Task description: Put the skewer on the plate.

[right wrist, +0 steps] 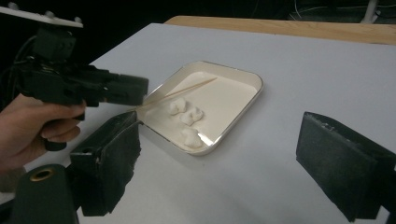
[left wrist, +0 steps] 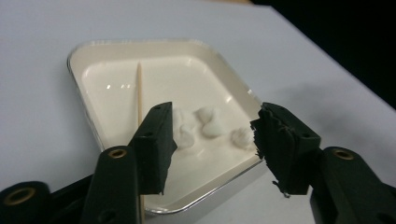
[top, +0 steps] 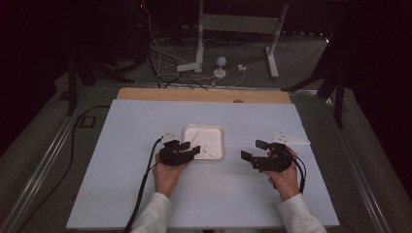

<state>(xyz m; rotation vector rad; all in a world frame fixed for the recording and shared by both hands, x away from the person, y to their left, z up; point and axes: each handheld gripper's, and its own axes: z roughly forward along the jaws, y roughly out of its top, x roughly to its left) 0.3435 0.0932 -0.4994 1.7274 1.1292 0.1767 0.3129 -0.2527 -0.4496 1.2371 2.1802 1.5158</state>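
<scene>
A shallow white tray [top: 204,132] [left wrist: 168,74] [right wrist: 229,93] sits mid-table. It holds a thin wooden stick [left wrist: 138,93] [right wrist: 180,92] and several small white lumps [left wrist: 208,127] [right wrist: 191,115]. My left gripper [top: 190,148] [left wrist: 212,123] is open at the tray's near-left corner. Its jaws hang just above the lumps with nothing between them. In the right gripper view the left gripper [right wrist: 79,86] appears in a hand at the tray's left side. My right gripper [top: 251,150] [right wrist: 219,140] stands wide open and empty to the right of the tray, pointing toward it.
The tray rests on a pale board [top: 145,194] over a wooden table, whose far edge [top: 204,94] is exposed. Beyond it on the dark floor are cables [top: 160,63] and the white legs of a stand [top: 199,43].
</scene>
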